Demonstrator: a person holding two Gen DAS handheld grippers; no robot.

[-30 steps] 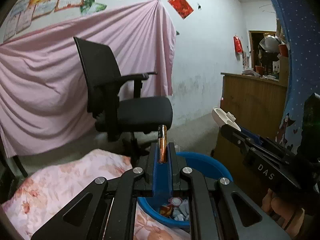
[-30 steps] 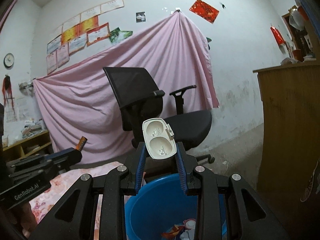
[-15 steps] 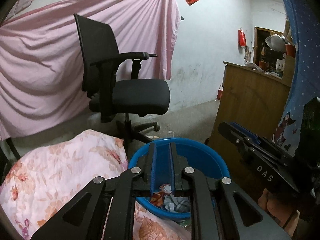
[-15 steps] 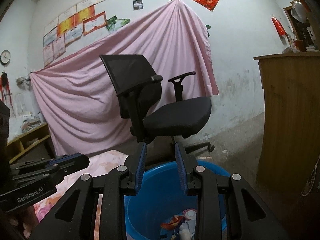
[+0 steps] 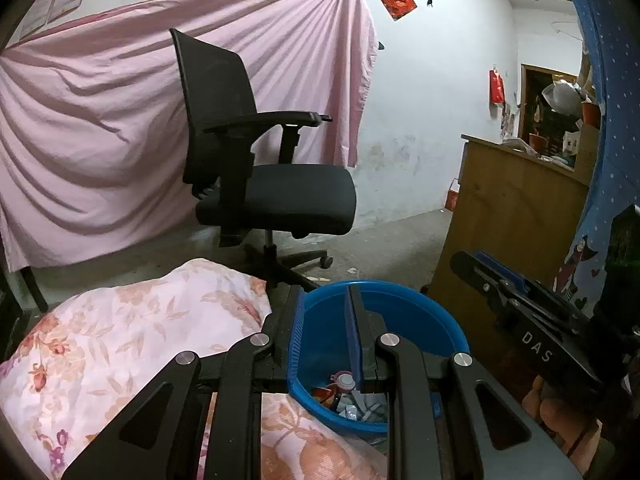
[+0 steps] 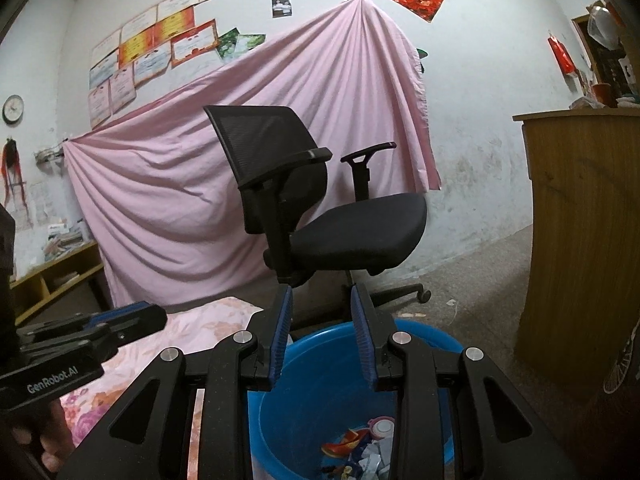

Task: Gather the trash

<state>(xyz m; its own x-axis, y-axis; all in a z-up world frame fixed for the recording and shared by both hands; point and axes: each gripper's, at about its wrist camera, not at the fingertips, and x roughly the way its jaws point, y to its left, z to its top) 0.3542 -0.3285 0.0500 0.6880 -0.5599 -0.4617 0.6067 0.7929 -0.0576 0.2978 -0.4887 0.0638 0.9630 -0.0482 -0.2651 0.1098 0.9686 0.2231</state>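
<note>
- Floral cloth (image 5: 132,332) fills lower left of left-wrist view, w/ pink sheet (image 5: 100,120) hung on wall upper left
- Left gripper (image 5: 325,312) at bottom centre, fingers apart, nothing between them, hovering over blue bucket (image 5: 424,320)
- Trash (image 5: 352,396) lies in bucket bottom: wrappers, a small round lid, red scraps
- Black office chair (image 5: 260,168) mid-frame, behind bucket
- Wooden cabinet (image 5: 508,216) on right
- Right-wrist view: right gripper (image 6: 322,320) lower centre, fingers apart & empty, above same bucket; trash at bottom centre
</note>
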